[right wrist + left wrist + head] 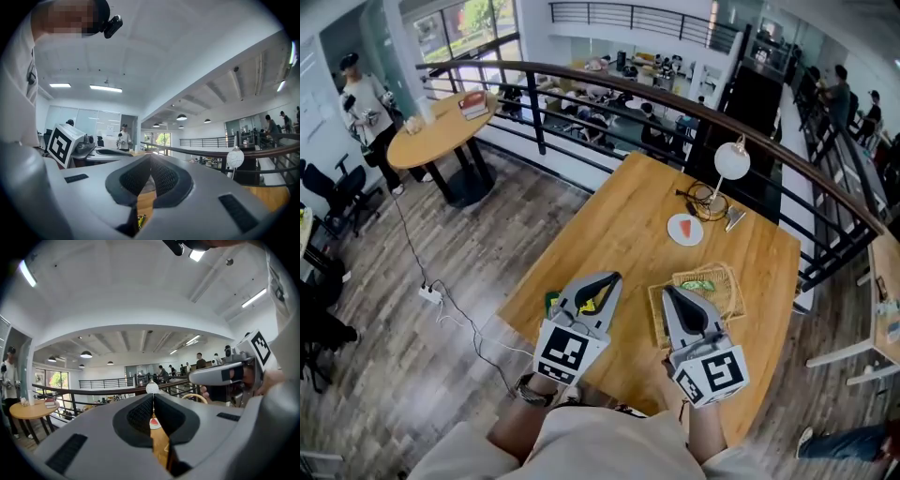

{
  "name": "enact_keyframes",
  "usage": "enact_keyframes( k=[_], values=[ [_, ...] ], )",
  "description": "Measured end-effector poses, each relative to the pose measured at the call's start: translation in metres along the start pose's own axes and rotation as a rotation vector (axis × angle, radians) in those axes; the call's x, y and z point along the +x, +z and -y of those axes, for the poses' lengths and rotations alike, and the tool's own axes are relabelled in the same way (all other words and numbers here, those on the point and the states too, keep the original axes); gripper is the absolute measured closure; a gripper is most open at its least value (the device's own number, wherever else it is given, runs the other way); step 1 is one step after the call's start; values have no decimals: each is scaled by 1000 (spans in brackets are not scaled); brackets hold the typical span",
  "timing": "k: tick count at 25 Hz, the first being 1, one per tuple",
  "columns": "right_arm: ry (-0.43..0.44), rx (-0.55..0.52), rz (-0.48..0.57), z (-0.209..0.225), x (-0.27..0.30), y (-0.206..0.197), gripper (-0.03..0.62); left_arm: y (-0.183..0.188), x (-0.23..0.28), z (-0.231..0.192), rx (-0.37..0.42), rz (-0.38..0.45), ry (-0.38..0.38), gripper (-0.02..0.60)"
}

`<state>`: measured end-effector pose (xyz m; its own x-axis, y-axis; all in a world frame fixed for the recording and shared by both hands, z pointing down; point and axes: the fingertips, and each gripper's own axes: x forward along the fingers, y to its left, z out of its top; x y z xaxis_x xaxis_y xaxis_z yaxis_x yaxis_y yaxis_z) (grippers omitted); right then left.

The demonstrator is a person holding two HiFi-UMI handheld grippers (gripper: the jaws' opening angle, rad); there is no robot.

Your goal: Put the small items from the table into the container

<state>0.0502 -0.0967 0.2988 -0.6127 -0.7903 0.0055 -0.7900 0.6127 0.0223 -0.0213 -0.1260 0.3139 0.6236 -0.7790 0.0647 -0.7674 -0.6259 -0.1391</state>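
Both grippers hover level over the near end of a wooden table [619, 216], jaws shut and empty. In the head view my left gripper [616, 277] hangs above small yellow and green items [551, 302] near the table's front left edge. My right gripper [667, 289] is over the near left corner of a wicker basket [717, 286] that has a green item inside. A white plate with a red slice [685, 229] lies further out. In the left gripper view the shut left gripper [153, 398] lines up with that plate [153, 423]. In the right gripper view the shut right gripper [151, 156] has a yellow-green item [140, 220] below it.
A white globe lamp [731, 161] and black cables [705, 199] sit at the table's far end, against a dark railing [609, 80]. A round table [441, 127] stands to the left, with a person beside it. A power strip and cord [431, 295] lie on the floor.
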Motion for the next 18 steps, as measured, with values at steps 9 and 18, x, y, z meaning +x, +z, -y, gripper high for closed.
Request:
enact_keyframes(
  k=[9, 18],
  values=[
    [190, 17, -65, -28, 31, -32, 580, -45, -34, -34, -35, -94, 179, 572],
    [184, 39, -158, -55, 72, -86, 580, -128, -40, -59, -18, -261, 116, 571]
  ],
)
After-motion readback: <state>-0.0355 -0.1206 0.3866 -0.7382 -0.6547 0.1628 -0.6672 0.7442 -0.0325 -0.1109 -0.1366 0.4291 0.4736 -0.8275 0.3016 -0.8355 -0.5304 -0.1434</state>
